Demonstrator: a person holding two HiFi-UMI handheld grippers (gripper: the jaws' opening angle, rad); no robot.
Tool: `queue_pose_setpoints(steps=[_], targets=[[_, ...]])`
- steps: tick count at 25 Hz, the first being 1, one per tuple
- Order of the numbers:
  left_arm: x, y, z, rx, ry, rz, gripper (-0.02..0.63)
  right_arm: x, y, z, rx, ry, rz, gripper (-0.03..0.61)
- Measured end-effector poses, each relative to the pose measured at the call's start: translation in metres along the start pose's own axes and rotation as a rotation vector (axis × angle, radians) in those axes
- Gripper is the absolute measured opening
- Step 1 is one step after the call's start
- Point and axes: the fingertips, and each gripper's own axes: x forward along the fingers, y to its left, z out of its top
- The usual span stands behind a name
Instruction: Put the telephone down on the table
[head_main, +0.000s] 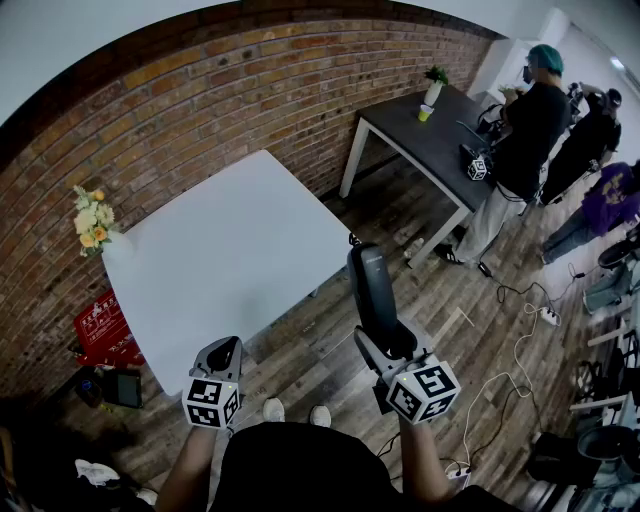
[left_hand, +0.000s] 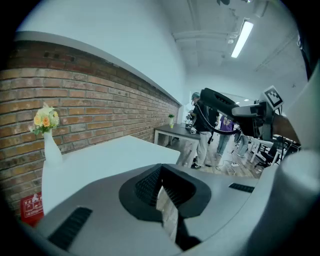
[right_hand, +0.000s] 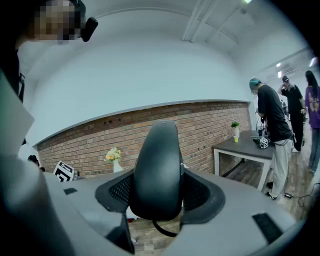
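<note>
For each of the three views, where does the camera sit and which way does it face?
Head view: on the person's head, facing steeply down at the white table; forearms, shoes, left gripper and right gripper show.
Left gripper view: on the left gripper, along its empty jaws toward the brick wall.
Right gripper view: on the right gripper, along jaws clamping the telephone, facing the wall.
Shared: all show the flower vase.

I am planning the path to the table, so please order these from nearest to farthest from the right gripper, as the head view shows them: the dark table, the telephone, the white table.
1. telephone: held in the jaws of the right gripper.
2. white table: ahead and to the left.
3. dark table: far ahead, by the brick wall.
</note>
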Motion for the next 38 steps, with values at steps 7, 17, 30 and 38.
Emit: queue_pose_setpoints(steps=[7,17,30,38], targets=[[-0.005,0.005,0.014,-0.002,-0.041,0.024,0.012,-0.005,-0.005,0.002,0.026,-0.024,-0.008,0.273],[-0.009,-0.001,0.015,0.001,-0.052,0.001,0.012,-0.014,0.0,0.002,0.05,-0.045,-0.017,0.273],[0.001,0.0,0.008,0.017,-0.038,-0.066,0.012,-0.021,0.005,-0.002,0.053,-0.044,-0.076,0.273],[-0.001,0.02,0.004,0.03,-0.033,-0.092,0.012,-0.014,0.018,-0.002,0.064,-0.057,-0.101,0.274]])
